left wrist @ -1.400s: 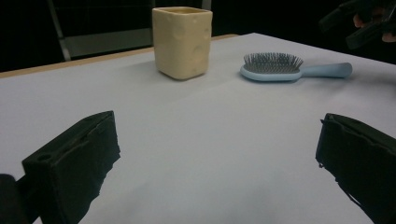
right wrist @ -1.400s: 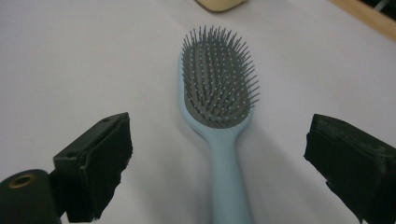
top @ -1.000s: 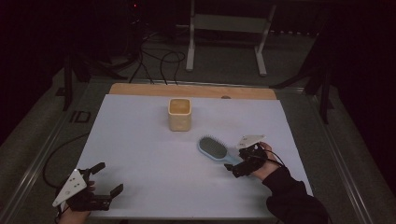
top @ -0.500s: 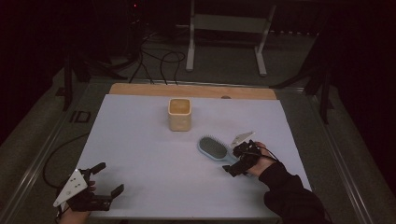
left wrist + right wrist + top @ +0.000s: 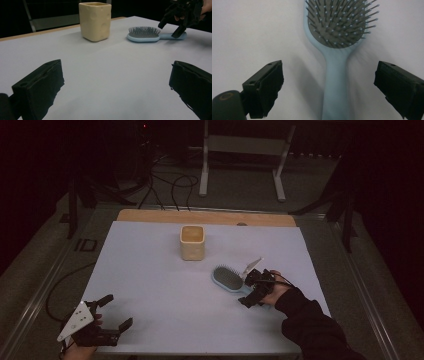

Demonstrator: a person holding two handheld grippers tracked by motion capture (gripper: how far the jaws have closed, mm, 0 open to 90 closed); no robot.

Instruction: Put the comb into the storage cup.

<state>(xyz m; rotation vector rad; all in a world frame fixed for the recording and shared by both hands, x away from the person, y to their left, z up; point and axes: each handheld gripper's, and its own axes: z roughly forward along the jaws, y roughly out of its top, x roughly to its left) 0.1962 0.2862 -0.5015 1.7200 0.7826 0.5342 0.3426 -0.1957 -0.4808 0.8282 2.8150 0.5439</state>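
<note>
My right tool (image 5: 255,290) wide open over blue hairbrush (image 5: 229,279) handle, jaws either side, not gripping, brush flat on desk (image 5: 150,270) nr yellow cup (image 5: 192,242), left tool (image 5: 112,312) open, empty, no readable labels.

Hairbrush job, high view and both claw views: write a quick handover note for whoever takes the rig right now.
Right claw: open, jaws either side of the handle of the light blue plastic hairbrush, not yet closed on it.
Left claw: open, idle at the near left of the white table.
Hairbrush lies flat, bristles up, right of centre; cream square ceramic cup stands upright behind it.
Done: approach lined up.
Left: grasp the handle, lift; the cup probably receives it.
</note>
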